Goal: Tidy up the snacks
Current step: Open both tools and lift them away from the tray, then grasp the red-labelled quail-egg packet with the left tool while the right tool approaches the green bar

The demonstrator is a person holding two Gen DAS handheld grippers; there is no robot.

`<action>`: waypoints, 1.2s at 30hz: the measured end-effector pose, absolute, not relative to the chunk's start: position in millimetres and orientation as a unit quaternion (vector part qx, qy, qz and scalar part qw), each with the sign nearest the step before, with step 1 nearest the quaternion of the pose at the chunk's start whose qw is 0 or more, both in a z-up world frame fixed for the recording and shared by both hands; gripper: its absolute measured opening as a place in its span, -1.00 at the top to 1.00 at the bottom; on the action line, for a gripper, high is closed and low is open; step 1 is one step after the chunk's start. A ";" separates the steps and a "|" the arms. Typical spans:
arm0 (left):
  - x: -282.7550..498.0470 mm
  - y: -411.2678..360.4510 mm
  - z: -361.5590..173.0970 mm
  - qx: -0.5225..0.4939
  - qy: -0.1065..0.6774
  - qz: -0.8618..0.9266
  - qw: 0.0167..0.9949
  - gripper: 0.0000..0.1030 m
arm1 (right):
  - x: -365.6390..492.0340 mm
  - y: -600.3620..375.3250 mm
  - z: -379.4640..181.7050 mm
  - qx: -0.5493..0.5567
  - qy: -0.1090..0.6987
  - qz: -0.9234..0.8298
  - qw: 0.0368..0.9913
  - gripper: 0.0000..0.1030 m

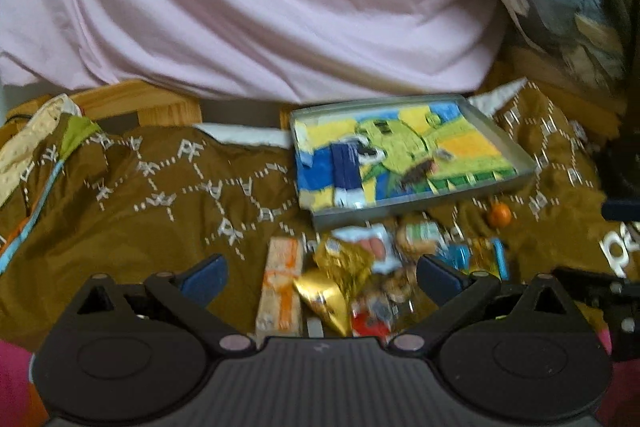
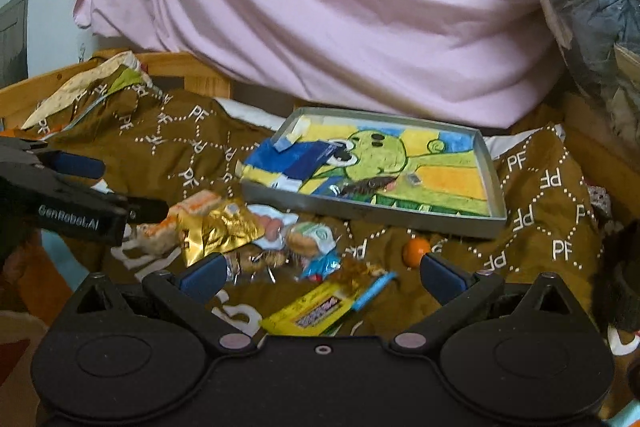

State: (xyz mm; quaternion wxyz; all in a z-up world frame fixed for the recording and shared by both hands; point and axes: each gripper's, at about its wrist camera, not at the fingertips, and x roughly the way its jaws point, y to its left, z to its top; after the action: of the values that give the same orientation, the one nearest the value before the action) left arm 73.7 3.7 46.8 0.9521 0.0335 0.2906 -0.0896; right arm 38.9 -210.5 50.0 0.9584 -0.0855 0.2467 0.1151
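Note:
A pile of wrapped snacks lies on a brown patterned cloth [image 1: 160,187] in front of a shallow grey tray [image 1: 424,205] with a colourful cartoon lining. In the left wrist view, my left gripper [image 1: 322,277] hangs open over an orange-and-white bar [image 1: 280,287], a gold foil packet [image 1: 344,263] and a red wrapper [image 1: 370,321]. In the right wrist view, my right gripper [image 2: 322,277] is open above a yellow candy bar [image 2: 316,311], a blue wrapper [image 2: 320,265] and the gold foil packet [image 2: 218,231]. A small orange ball [image 2: 416,251] rests near its right fingertip [image 2: 442,273]. The tray [image 2: 372,213] holds a few small scraps.
A large pink cushion [image 1: 260,7] rises behind the tray. A wooden frame [image 2: 168,67] runs along the back left. A plastic bag of dark items [image 2: 592,7] sits at the right. The left gripper's body [image 2: 80,211] juts in at the left of the right wrist view.

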 end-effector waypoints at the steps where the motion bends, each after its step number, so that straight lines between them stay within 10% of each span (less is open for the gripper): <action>1: 70.7 3.2 44.3 0.036 0.295 -0.093 0.950 -0.99 | 38.6 -210.0 48.6 -0.085 0.250 0.116 0.957 -0.99; 36: 73.3 -5.8 -1.3 0.081 0.366 -0.124 0.919 -0.99 | 58.5 -204.2 0.6 -0.090 0.363 0.148 0.916 -0.99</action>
State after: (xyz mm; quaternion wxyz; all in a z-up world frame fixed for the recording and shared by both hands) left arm 73.3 -5.8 -1.3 0.9187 0.0808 0.3661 -0.1244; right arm 58.5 -204.2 0.6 0.9157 -0.0903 0.3627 0.1476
